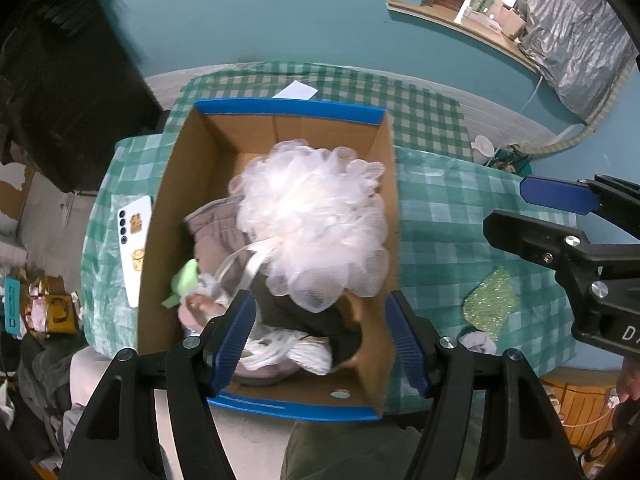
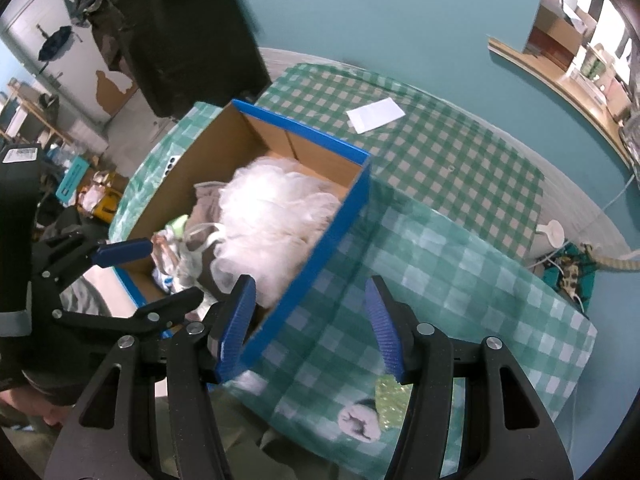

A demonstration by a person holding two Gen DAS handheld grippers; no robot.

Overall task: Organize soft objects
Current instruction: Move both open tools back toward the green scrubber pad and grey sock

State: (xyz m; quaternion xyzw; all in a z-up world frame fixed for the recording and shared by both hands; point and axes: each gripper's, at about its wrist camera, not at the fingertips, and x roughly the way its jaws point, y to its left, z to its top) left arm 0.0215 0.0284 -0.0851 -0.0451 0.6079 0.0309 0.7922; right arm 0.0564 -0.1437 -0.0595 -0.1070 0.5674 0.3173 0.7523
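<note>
Both jaws apart, empty | loofah (image 1: 316,220) in box (image 1: 288,110), beyond left jaws

Teal floor (image 1: 300,12) surrounds a table under green checked cloth (image 2: 440,160); wooden shelf (image 1: 460,20) beyond.

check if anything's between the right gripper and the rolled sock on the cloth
Nothing visible does. The right gripper is open and empty above the checked cloth, and the sock lies just below its fingers beside a glittery green piece. The box sits off to the left, clear of that path.
</note>
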